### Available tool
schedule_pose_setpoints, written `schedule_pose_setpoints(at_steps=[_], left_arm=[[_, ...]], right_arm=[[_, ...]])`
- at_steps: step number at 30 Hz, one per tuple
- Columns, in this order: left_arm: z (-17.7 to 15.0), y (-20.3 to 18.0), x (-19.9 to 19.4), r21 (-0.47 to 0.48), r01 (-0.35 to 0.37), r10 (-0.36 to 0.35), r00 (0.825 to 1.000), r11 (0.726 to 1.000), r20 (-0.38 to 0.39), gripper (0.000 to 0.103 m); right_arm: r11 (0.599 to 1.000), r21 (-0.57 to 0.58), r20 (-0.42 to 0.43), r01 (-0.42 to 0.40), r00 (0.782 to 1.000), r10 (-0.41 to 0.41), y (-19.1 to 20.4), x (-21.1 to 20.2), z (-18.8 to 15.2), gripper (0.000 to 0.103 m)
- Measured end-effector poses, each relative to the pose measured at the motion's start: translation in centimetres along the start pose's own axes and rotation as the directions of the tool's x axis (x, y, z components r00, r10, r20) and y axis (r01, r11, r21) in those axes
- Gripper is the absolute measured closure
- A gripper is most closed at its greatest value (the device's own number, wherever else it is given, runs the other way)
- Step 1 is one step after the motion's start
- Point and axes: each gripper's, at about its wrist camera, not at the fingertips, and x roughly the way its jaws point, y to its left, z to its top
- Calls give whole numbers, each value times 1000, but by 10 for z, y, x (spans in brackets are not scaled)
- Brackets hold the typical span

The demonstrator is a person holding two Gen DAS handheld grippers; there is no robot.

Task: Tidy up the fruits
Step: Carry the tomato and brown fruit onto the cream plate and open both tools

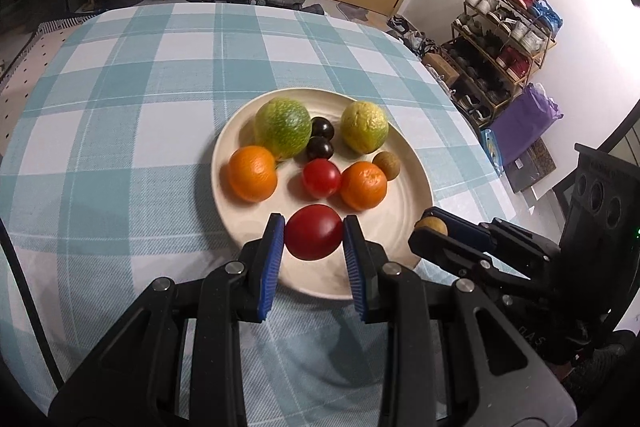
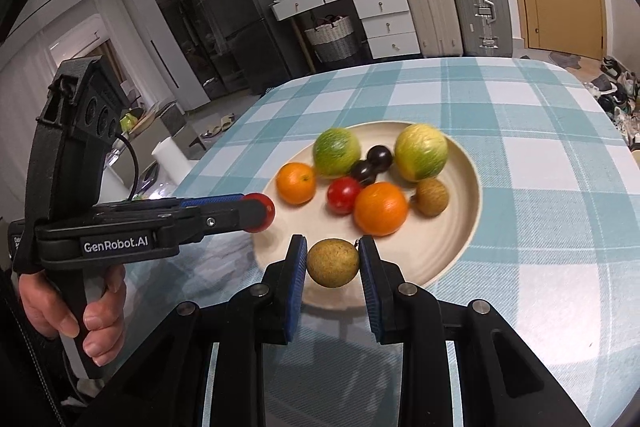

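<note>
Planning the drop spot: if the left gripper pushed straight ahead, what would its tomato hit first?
Probably the smaller red tomato just ahead of the left gripper, though height above the cream plate is unclear.

A round cream ceramic plate point(image 1: 404, 227) lies on the checked surface point(image 1: 120, 99) and carries two mottled green-yellow citrus fruits point(image 1: 283, 128) point(image 1: 364, 126) at its far side, two small dark purple plums point(image 1: 320, 148) point(image 1: 322, 127) touching between them, two glossy orange mandarins point(image 1: 253, 173) point(image 1: 363, 185), a small red tomato point(image 1: 321, 178) and a little brown kiwi point(image 1: 386, 165). A larger dark red tomato point(image 1: 313, 231) is clamped between the pads of the left gripper point(image 1: 313, 233) over the plate's near rim. A round, speckled yellow-brown fruit point(image 2: 333, 262) is pinched in the right gripper point(image 2: 333, 263) above the near edge.
</note>
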Motion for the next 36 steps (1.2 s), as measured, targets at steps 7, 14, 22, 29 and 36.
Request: schedule_pose_setpoints(at_steps=[7,14,22,29,36], left_arm=[[9,-11,21,23,21,-20,999,1000,-33,76],[12,-18,40,24,37,-35,997,999,-67,76],[15,-21,53,19,47,-45,995,999,-84,76],[17,-23,55,16,56,-55,995,998,-83,76],[20,-31,46,41,63,-61,997,997,-49,63]], right_arm=[[1000,12,9,26,1000,-26,-16,5,10,76],[998,32,7,55,998,-55,-31,13,16,76],[997,40,11,73,997,-74,-41,18,21,76],[996,47,7,81,997,-82,-43,23,21,75],[994,71,32,85,996,-88,-46,19,21,56]])
